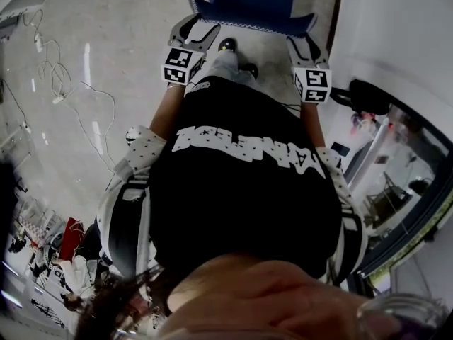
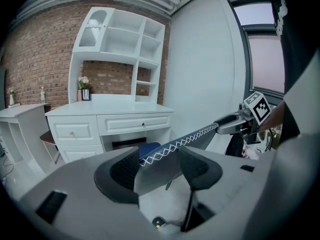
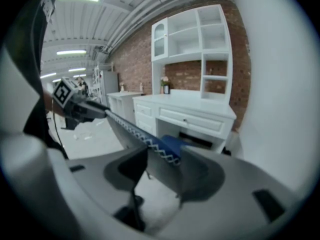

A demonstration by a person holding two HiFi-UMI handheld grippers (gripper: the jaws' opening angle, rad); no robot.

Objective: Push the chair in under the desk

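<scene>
The chair has a blue seat (image 1: 251,2) and a grey back with a white zigzag-stitched top edge (image 2: 180,141). It stands just in front of me and faces the white desk (image 2: 110,109). My left gripper (image 2: 159,166) straddles the left end of that top edge, with the back between its spread jaws. My right gripper (image 3: 162,171) straddles the right end (image 3: 135,131) the same way, with a gap beside one pad. In the head view both grippers (image 1: 195,28) (image 1: 304,44) sit at the back's two corners. The desk's kneehole (image 3: 200,139) lies beyond the seat.
A white hutch with open shelves (image 2: 125,34) tops the desk against a brick wall. A white wall (image 2: 200,74) runs close on the right of the desk. A second white desk (image 2: 20,114) stands to the left. Loose cables (image 1: 64,83) lie on the floor at left, and a black bag (image 1: 368,94) at right.
</scene>
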